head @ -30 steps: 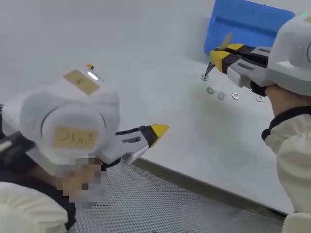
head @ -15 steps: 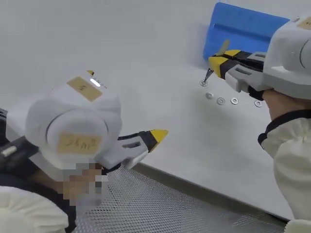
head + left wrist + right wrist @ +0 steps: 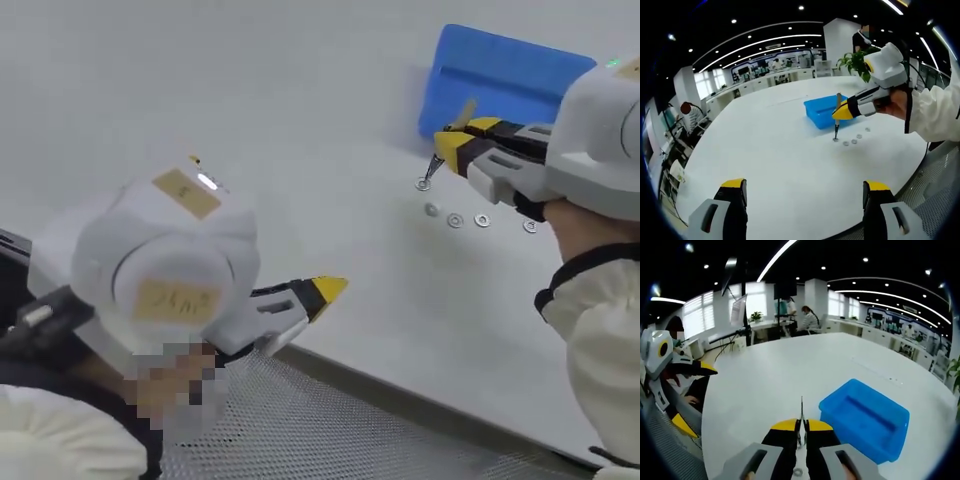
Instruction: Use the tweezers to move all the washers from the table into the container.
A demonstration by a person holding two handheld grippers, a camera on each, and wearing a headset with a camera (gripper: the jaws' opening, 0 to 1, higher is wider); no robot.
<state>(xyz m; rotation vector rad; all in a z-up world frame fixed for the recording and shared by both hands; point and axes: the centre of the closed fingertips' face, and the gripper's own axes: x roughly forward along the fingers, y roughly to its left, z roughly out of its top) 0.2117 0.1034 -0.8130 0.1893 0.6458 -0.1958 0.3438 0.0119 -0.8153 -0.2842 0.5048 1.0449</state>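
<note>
Tweezers [image 3: 430,168] sit clamped between the nearly closed jaws of the right gripper [image 3: 462,122], their tip angled down onto the white table [image 3: 300,120] at the near corner of the blue container [image 3: 510,75]. The tip meets a washer [image 3: 422,185] lying on the tabletop; whether the tip has pinched it cannot be told. Four more washers [image 3: 455,220] lie flat in a loose row just beside it, running under the right gripper and close to the container's front wall, none of them inside it.

From the right gripper view, the right gripper [image 3: 802,427] shows its yellow-tipped jaws pressed narrowly on the tweezers [image 3: 801,416], whose thin metal end rises between them, with the container [image 3: 865,420] open-topped just to the right of them and the table [image 3: 760,380] stretching beyond.

The left gripper [image 3: 322,290] hangs low at the table's near edge, well apart from the work and above a perforated metal panel [image 3: 350,420]. In the left gripper view, its own jaws [image 3: 805,192] stand wide apart with nothing between them. Across the table [image 3: 765,150] that view catches the right gripper [image 3: 845,111], held by a hand [image 3: 895,102] in a white sleeve [image 3: 940,115], pointing the tweezers [image 3: 836,125] straight down at the washer [image 3: 835,139], the other washers [image 3: 854,141] strung out beside it in front of the container [image 3: 822,111].
</note>
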